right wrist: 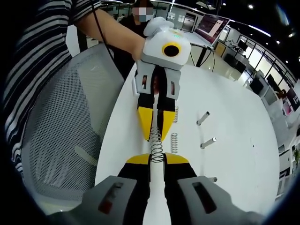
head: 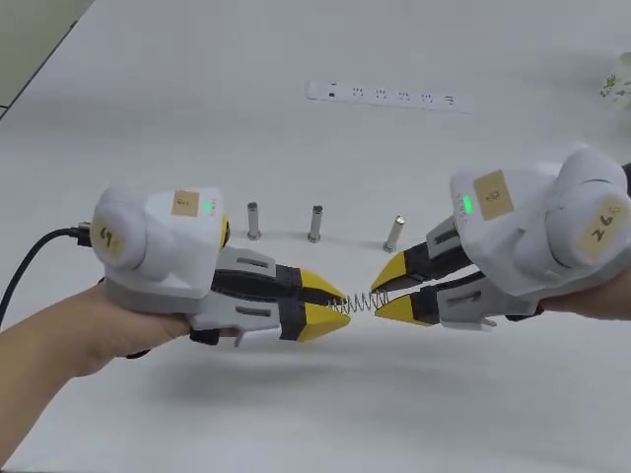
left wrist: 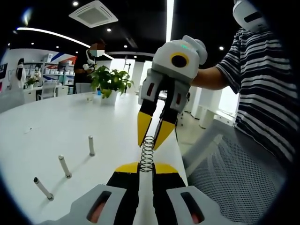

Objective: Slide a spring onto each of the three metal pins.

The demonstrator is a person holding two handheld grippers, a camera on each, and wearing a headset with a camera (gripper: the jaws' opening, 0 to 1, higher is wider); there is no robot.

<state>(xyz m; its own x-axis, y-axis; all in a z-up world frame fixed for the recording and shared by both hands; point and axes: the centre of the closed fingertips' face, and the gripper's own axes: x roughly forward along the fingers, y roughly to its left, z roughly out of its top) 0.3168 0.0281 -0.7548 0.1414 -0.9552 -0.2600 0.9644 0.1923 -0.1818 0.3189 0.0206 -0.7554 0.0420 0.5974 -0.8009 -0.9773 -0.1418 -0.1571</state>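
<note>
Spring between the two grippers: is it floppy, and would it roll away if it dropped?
Probably bendy, not stiff: the spring is thin wire coils with gaps, held at its ends by the left gripper and right gripper. It looks very light. Being round, it might roll on the smooth table.

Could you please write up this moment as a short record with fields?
held item: spring, in the air between both grippers
left gripper: shut on one end of the spring
right gripper: shut on the other end
pins: three, standing on the table, all bare
spare springs: two, lying on the table
far side: power strip
</note>
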